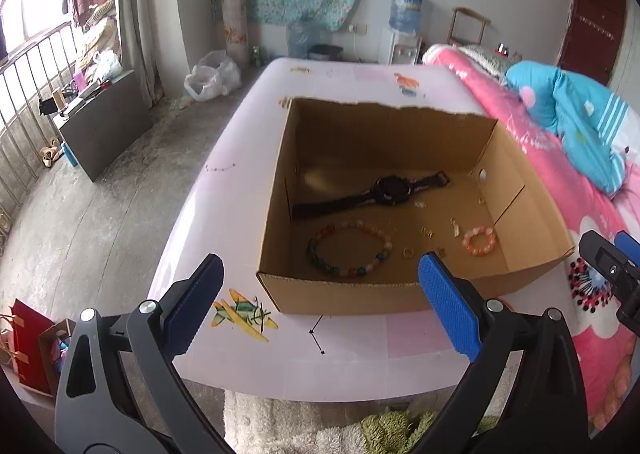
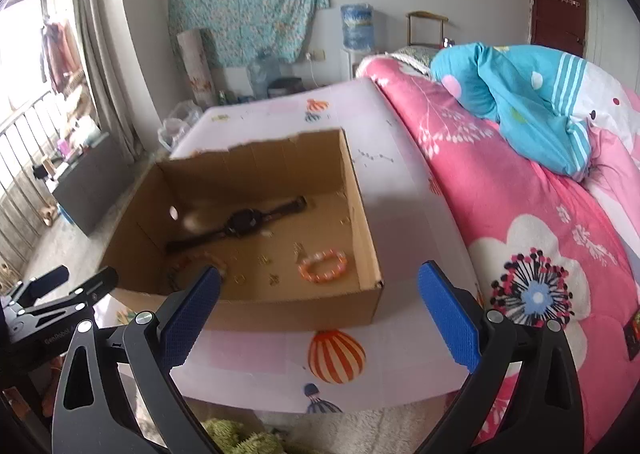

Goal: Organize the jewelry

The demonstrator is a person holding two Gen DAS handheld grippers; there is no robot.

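Observation:
An open cardboard box (image 1: 276, 181) (image 2: 364, 213) stands on the pale pink table. Inside lie a black wristwatch (image 1: 390, 189) (image 2: 240, 222), a large multicoloured bead bracelet (image 1: 348, 250), a small orange bead bracelet (image 1: 479, 241) (image 2: 323, 266), a gold ring (image 1: 408, 252) and several small gold pieces (image 1: 426, 232). My left gripper (image 1: 320, 286) hangs open in front of the box's near wall, holding nothing. My right gripper (image 2: 320, 294) is open too, near the box's front right corner, also empty. The right view is blurred inside the box.
A pink floral quilt (image 2: 500, 213) and a blue pillow (image 2: 520, 101) lie to the right of the table (image 1: 360, 358). A shaggy rug (image 1: 320, 430) lies below the table's near edge. Floor and a dark cabinet (image 1: 104, 125) are at left.

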